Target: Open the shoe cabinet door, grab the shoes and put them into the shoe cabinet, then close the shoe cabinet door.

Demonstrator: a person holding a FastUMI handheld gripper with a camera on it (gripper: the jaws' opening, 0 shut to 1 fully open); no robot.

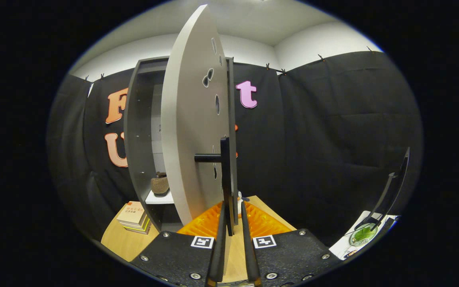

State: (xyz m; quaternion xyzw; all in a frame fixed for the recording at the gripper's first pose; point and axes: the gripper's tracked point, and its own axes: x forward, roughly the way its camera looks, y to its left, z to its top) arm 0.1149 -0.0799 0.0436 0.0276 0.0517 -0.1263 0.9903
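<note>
The light grey cabinet door stands swung open, and I see it almost edge-on just ahead of me. Its black handle is a vertical bar on a short stub, and the bar's lower end runs down between my fingers. My gripper is shut on that bar. Left of the door is the dark grey shoe cabinet, with its inside showing. A brown shoe-like thing sits on a white shelf in there; I cannot make out its shape for certain.
The cabinet stands on a wooden table. An orange ribbed mat lies under the door. A stack of books lies left of the cabinet's foot. To the right stands a white surface with a green item and a black stand.
</note>
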